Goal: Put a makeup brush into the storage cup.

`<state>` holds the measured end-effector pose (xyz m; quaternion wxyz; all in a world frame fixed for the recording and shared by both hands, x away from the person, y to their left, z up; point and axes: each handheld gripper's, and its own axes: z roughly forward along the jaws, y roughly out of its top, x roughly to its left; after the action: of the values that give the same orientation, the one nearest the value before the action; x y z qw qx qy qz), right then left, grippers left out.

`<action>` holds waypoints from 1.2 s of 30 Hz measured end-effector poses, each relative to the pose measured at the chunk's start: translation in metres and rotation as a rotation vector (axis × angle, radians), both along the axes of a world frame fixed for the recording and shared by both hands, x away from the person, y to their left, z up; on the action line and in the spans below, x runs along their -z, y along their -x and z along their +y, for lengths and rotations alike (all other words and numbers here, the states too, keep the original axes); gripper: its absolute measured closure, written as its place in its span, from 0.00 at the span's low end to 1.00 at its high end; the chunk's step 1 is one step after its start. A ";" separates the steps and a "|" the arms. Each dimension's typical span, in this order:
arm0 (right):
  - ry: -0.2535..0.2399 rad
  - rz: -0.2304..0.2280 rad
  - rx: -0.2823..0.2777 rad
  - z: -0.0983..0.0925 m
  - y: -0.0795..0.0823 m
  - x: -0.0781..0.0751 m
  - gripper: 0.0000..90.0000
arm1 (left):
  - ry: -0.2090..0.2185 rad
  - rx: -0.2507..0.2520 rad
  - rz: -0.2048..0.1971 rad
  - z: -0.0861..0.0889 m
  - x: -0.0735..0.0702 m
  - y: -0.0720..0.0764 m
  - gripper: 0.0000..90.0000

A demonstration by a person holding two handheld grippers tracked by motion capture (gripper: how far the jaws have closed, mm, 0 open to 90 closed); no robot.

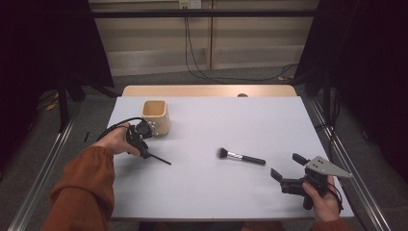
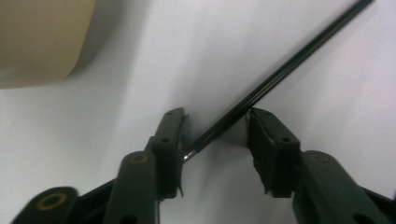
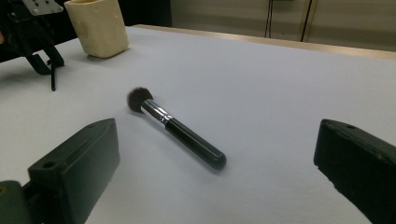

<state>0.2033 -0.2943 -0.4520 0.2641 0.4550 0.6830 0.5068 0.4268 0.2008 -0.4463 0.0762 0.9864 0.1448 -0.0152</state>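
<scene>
The left gripper (image 2: 217, 133) straddles a thin brush (image 2: 280, 77) near the cup (image 1: 155, 117), not yet clamped; the right gripper (image 3: 215, 163) gapes wide, the big brush (image 3: 180, 128) untouched mid-table.

Surface (image 1: 207, 192) carries four groups. Cup (image 1: 156, 117) stands upright at far left. Left claw (image 1: 144, 155) sits just in front of the cup, tips down at the surface. Thin stick (image 1: 160, 159) lies flat on the surface, one end between the left claw's jaws, the rest running out to the right and toward the near edge. It touches one jaw and stands off the other. Brush (image 1: 240, 157) lies flat near the middle, right of the stick and well apart from it, bristle end left, handle end right. Right claw (image 1: 284, 167) sits near the right front corner, just right of the brush handle, jaws wide apart, facing the brush.
</scene>
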 end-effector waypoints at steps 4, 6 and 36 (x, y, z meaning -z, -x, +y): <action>-0.002 -0.002 0.003 -0.001 0.000 0.000 0.00 | -0.012 0.009 0.002 -0.001 0.000 0.000 0.74; -0.002 -0.001 0.003 0.000 0.000 0.000 0.00 | -0.012 0.002 0.009 0.000 -0.001 -0.001 0.77; 0.002 0.003 0.004 0.000 -0.002 0.000 0.00 | 0.050 -0.122 0.037 0.009 -0.004 0.000 0.95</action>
<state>0.2052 -0.2944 -0.4525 0.2644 0.4568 0.6831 0.5048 0.4269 0.2096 -0.4428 0.0991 0.9731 0.2054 -0.0321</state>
